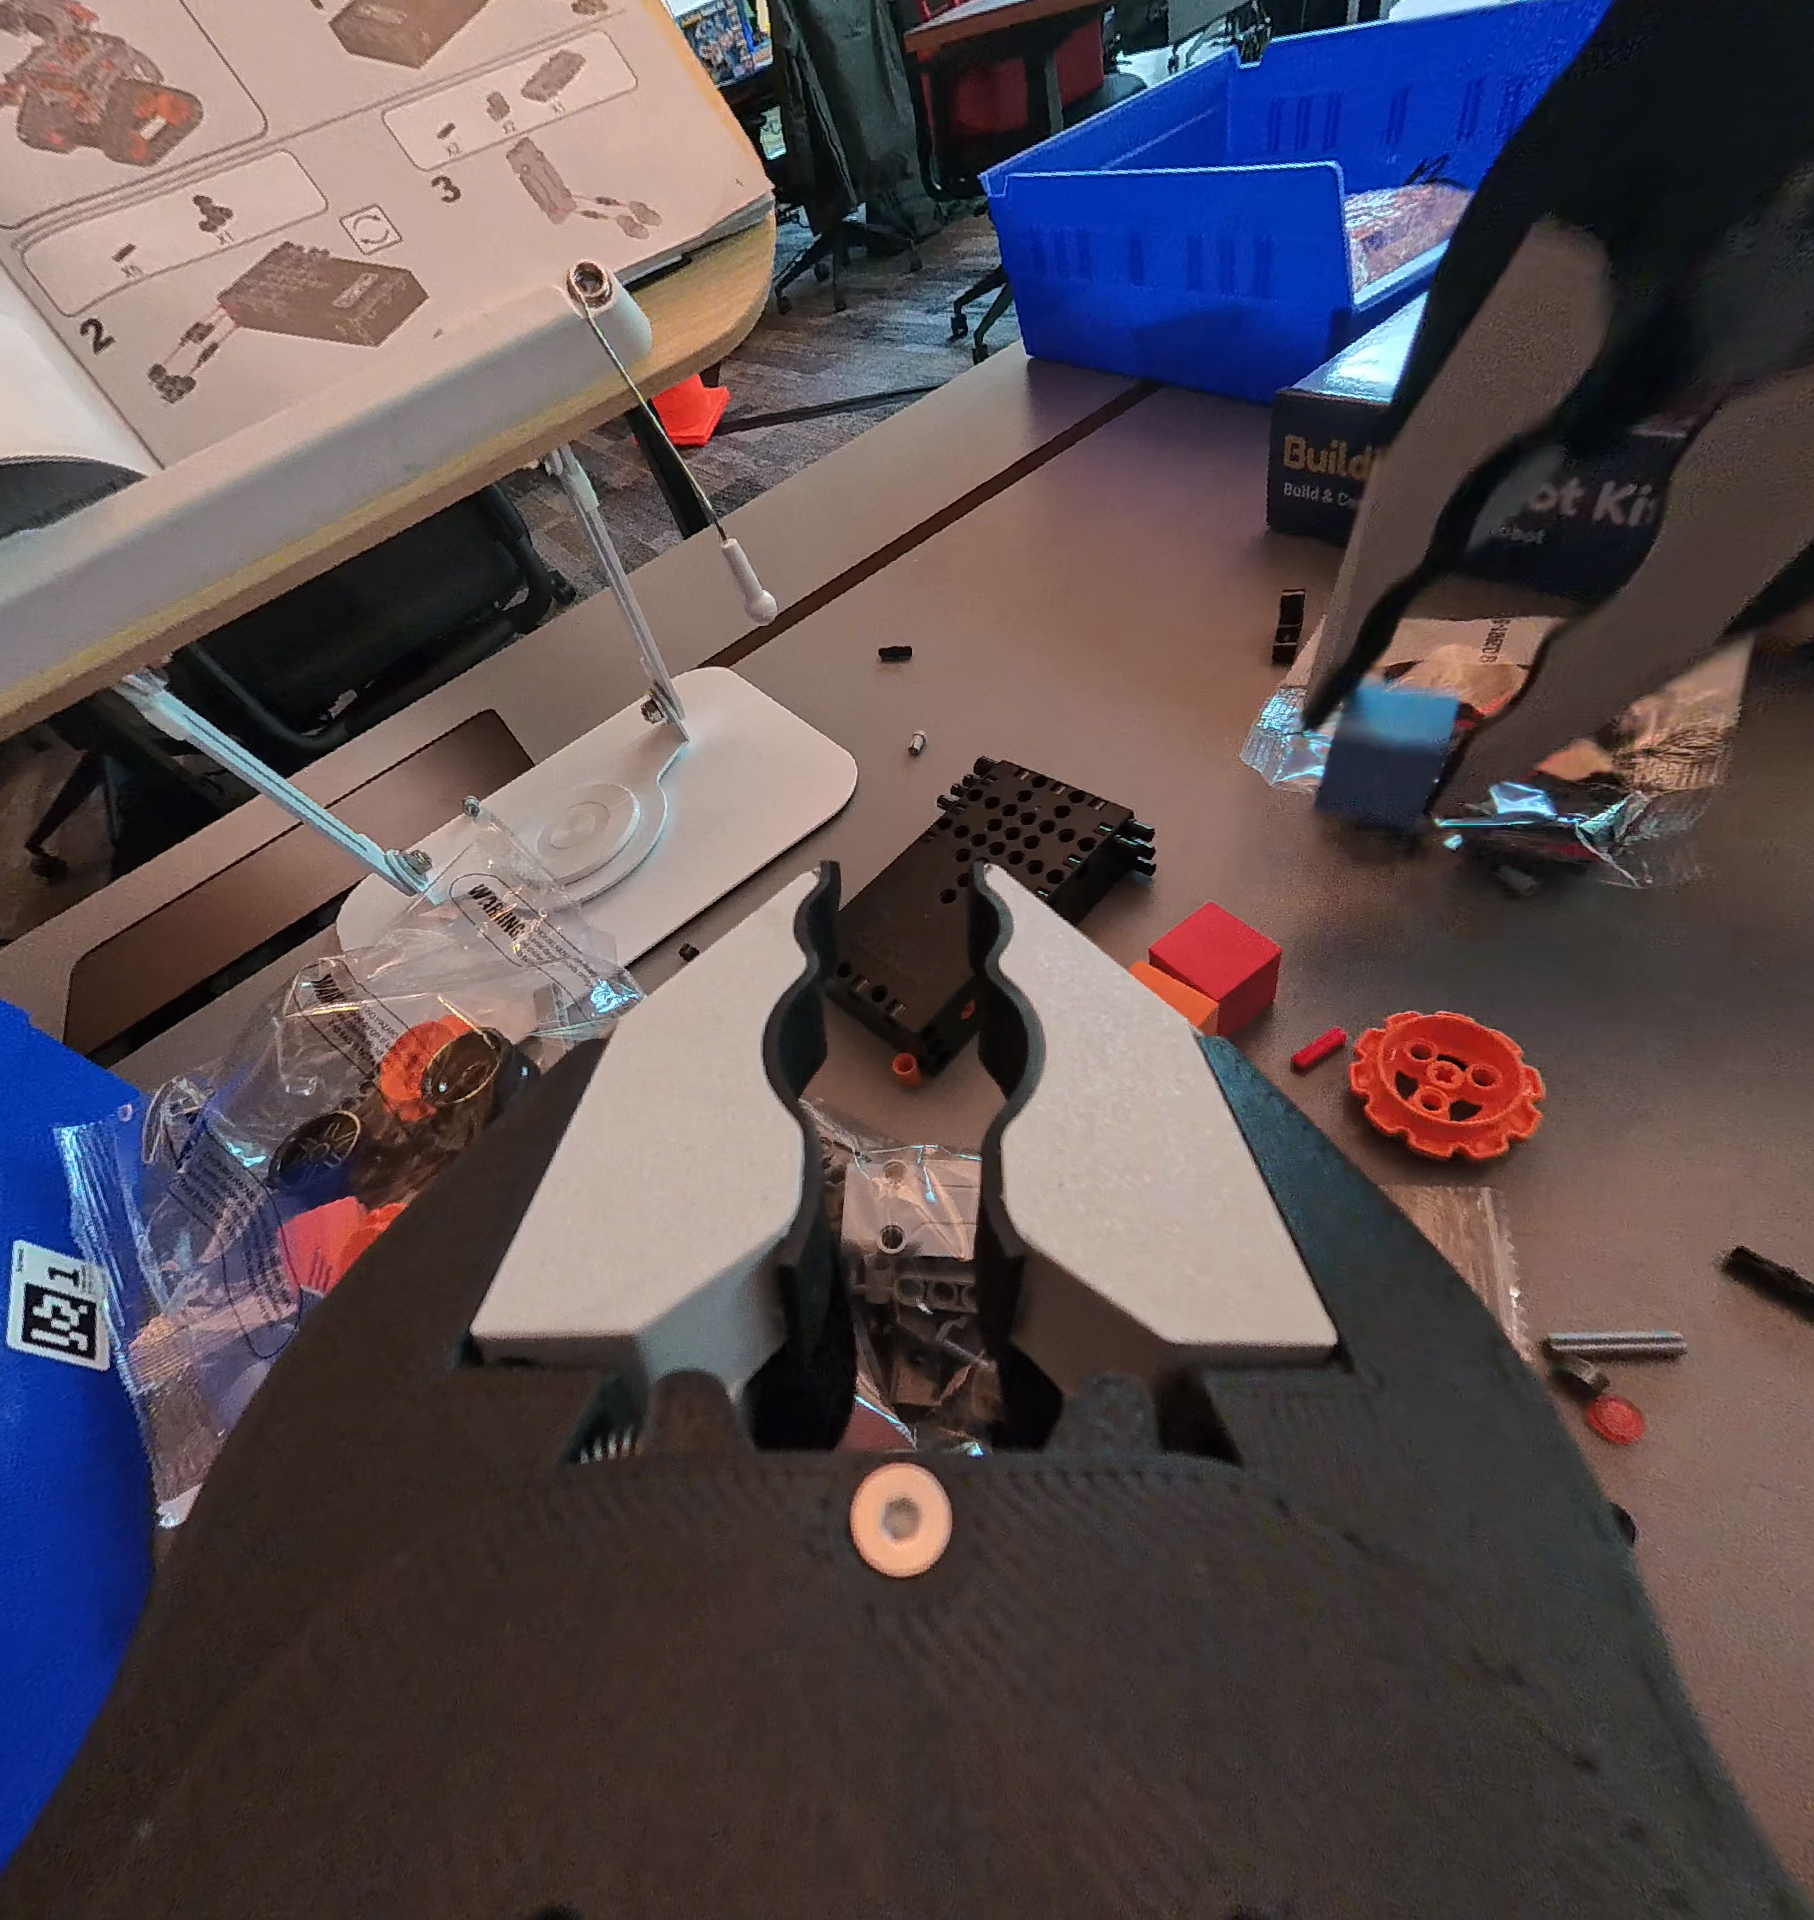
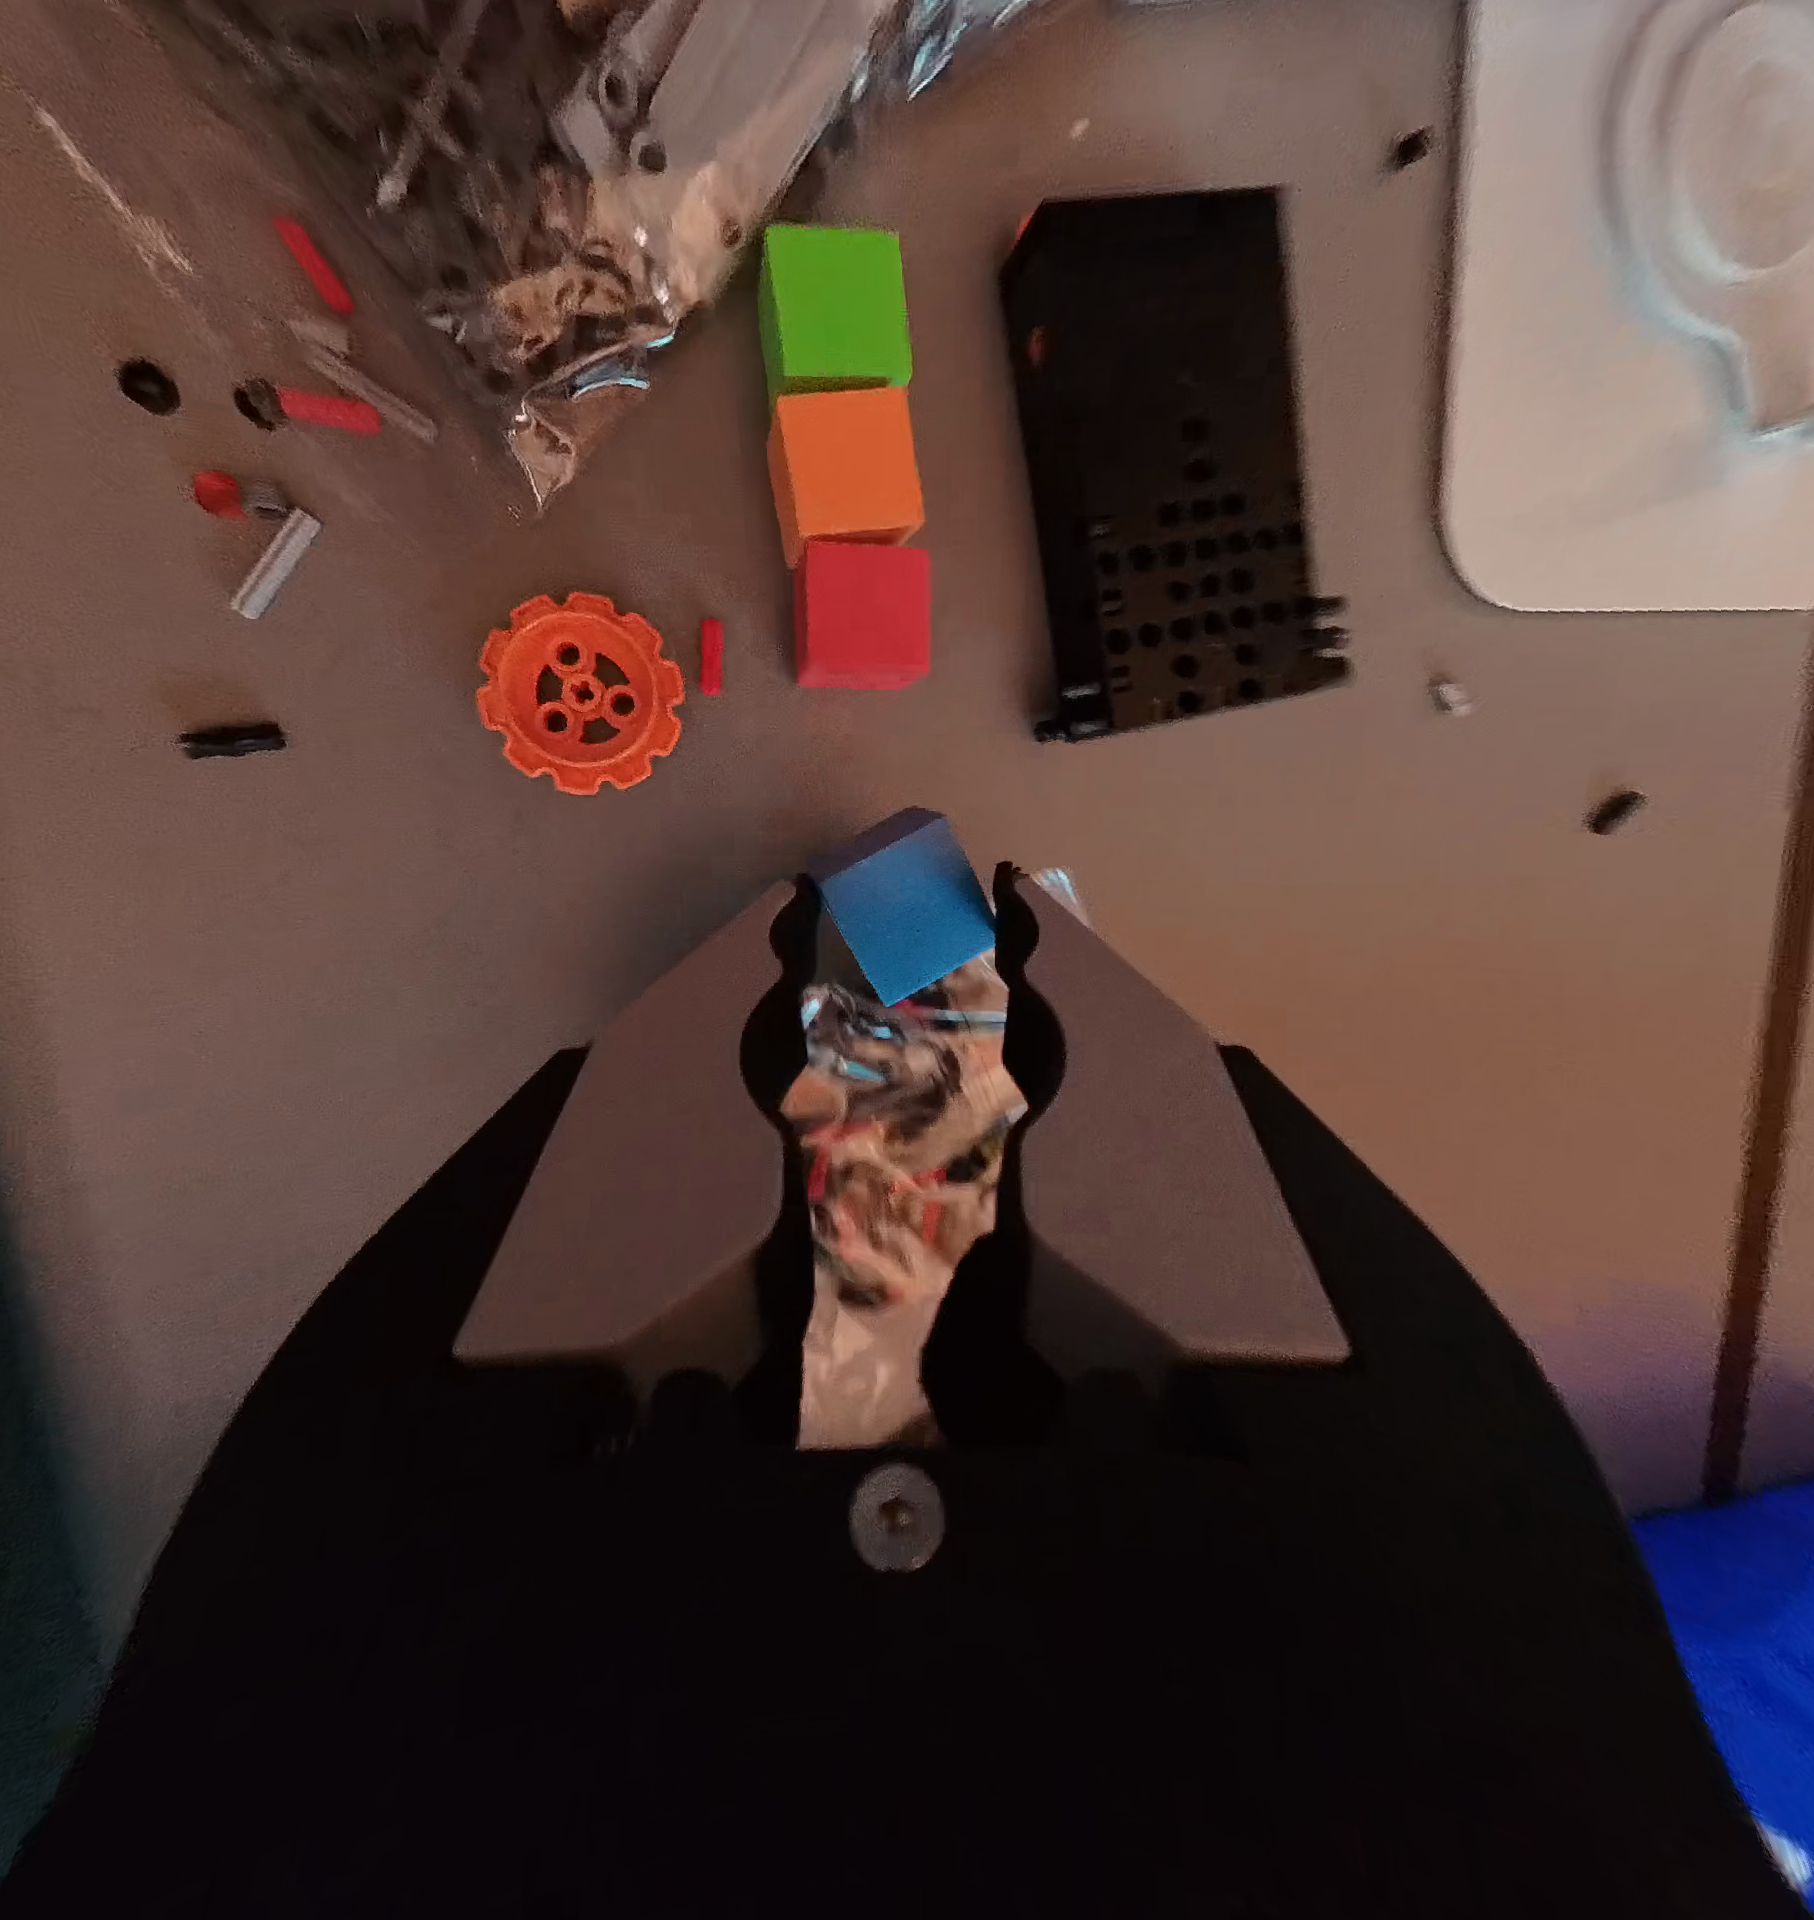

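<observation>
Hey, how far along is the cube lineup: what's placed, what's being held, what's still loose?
Placed: the green cube, orange cube and red cube sit in a touching row beside the black perforated block. In hand: the right gripper is shut on the blue cube, clear of the row's red end. The left gripper is open, empty. Loose: the orange gear lies nearby.

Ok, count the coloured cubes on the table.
4. The green foam cube, orange foam cube and red foam cube sit in a touching row; the blue foam cube is between the right gripper's fingers.
</observation>
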A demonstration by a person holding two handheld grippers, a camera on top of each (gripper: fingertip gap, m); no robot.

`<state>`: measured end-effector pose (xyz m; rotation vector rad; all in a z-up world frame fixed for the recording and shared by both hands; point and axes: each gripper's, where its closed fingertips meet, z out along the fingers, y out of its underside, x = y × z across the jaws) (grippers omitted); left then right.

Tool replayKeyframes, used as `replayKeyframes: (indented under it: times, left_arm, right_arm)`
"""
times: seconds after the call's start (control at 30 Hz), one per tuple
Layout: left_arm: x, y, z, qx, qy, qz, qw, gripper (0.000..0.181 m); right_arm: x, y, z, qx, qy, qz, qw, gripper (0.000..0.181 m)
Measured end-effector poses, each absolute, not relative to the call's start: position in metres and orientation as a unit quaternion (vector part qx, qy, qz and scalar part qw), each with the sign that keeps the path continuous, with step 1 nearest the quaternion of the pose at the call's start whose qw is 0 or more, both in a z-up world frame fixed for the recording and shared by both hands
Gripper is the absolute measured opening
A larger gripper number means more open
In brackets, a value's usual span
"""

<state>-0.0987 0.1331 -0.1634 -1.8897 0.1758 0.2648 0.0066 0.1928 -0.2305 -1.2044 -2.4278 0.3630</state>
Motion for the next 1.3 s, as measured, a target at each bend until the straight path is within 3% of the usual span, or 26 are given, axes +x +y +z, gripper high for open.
replayKeyframes:
  times: [0.23, 0.37, 0.83, 1.07, 1.3]
  left_arm:
    - [-0.098, 0.132, -0.16, -0.803, 0.077, 0.117, 0.579, 0.023]
    - [-0.099, 0.131, -0.158, -0.803, 0.073, 0.117, 0.58, 0.023]
    - [-0.101, 0.132, -0.162, -0.806, 0.072, 0.118, 0.575, 0.023]
    - [-0.101, 0.132, -0.161, -0.806, 0.071, 0.118, 0.576, 0.023]
    - [-0.102, 0.132, -0.162, -0.807, 0.07, 0.119, 0.575, 0.023]
  right_arm:
    - [0.076, 0.28, -0.122, -0.517, -0.8, 0.09, 0.293, 0.033]
    - [0.134, 0.34, -0.096, -0.592, -0.751, 0.058, 0.286, 0.033]
    - [0.177, 0.375, -0.132, -0.658, -0.727, 0.035, 0.193, 0.034]
    - [0.159, 0.364, -0.106, -0.639, -0.726, 0.039, 0.252, 0.047]
    - [0.067, 0.256, -0.114, -0.493, -0.816, 0.117, 0.277, 0.047]
